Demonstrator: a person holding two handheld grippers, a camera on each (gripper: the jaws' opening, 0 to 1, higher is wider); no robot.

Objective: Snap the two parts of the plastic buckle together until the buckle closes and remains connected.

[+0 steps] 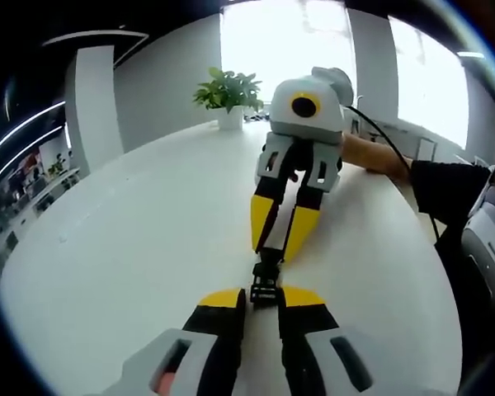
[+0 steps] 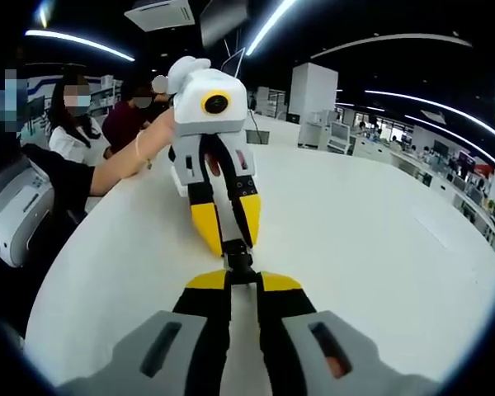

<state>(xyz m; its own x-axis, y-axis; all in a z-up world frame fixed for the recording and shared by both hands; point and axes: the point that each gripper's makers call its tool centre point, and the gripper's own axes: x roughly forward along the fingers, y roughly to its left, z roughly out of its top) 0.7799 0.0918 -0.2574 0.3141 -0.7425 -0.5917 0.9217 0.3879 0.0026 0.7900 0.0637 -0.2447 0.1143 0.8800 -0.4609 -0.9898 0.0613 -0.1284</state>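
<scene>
— Where was the buckle?

— Between us, above the table; left gripper and right gripper each clamped one end.

— Handling?

— We judged it light, stiff plastic; best held by the bodies.

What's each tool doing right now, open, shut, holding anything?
Left tool: shut on its end of the black buckle.
Right tool: shut on the other end of the buckle.
</scene>
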